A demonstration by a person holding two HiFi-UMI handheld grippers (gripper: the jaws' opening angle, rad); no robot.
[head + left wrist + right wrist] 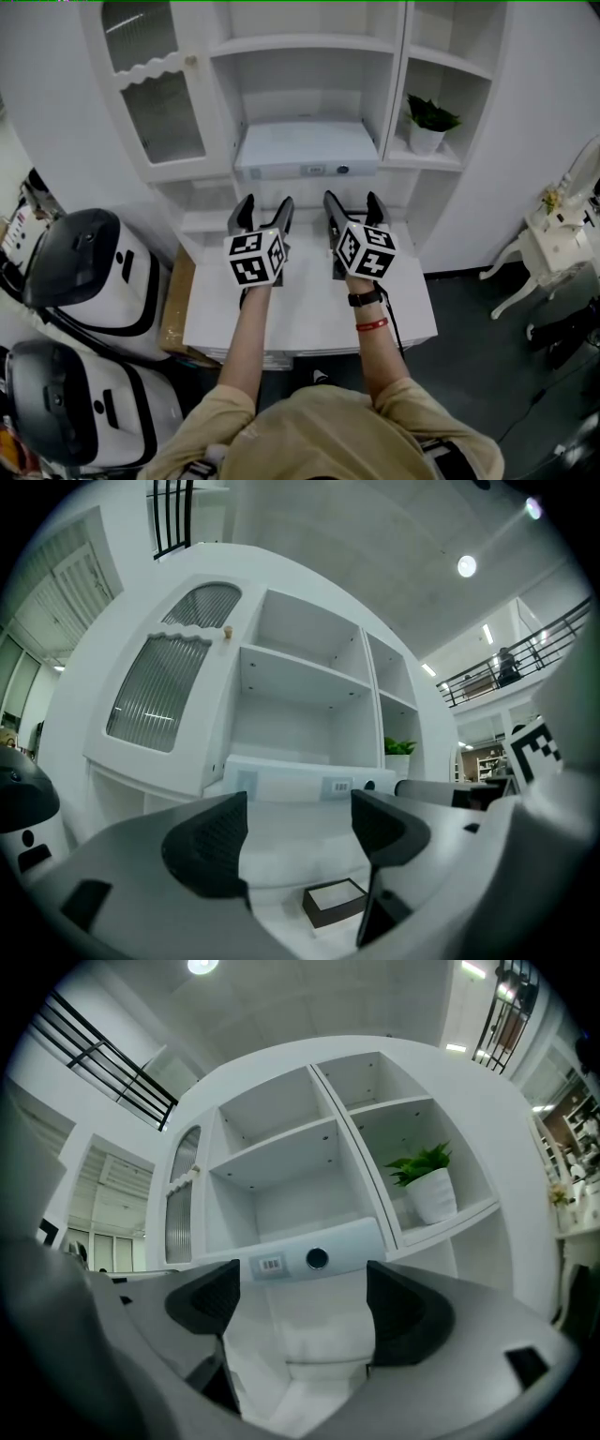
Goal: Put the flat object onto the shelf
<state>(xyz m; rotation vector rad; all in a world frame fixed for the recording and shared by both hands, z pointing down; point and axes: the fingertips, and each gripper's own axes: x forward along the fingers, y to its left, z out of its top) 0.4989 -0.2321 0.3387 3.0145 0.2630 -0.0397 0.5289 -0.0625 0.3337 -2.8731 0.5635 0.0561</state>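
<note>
Two grippers sit side by side in the middle of my head view, held level over the white table (309,323) and aimed at the white cabinet (305,44) that fills the top of the frame. The left gripper (264,206) has its jaws wide apart. In its own view the dark pads (208,841) are well separated and hold nothing. Low in that view, between the jaws but beyond them, a small dark box with a pale top (335,902) lies on the white surface, and neither pad touches it. The right gripper (353,202) is spread just as wide, and in its own view I see only bare white table between its pads (405,1309).

The flat object (305,150), a pale slab with a label and a round dark button on its front edge, already lies flat on the lower shelf of the cabinet's middle bay. That puts it just above the grippers in the head view and apart from both. Both gripper views look straight at its front edge.

A potted plant (429,124) stands on the shelf in the bay at upper right. A ribbed glass door (150,84) closes the bay at upper left. White robot shells (89,272) crowd the lower left of my frame. On the right wrist I can see a dark watch (366,298) and a red band (372,325).
</note>
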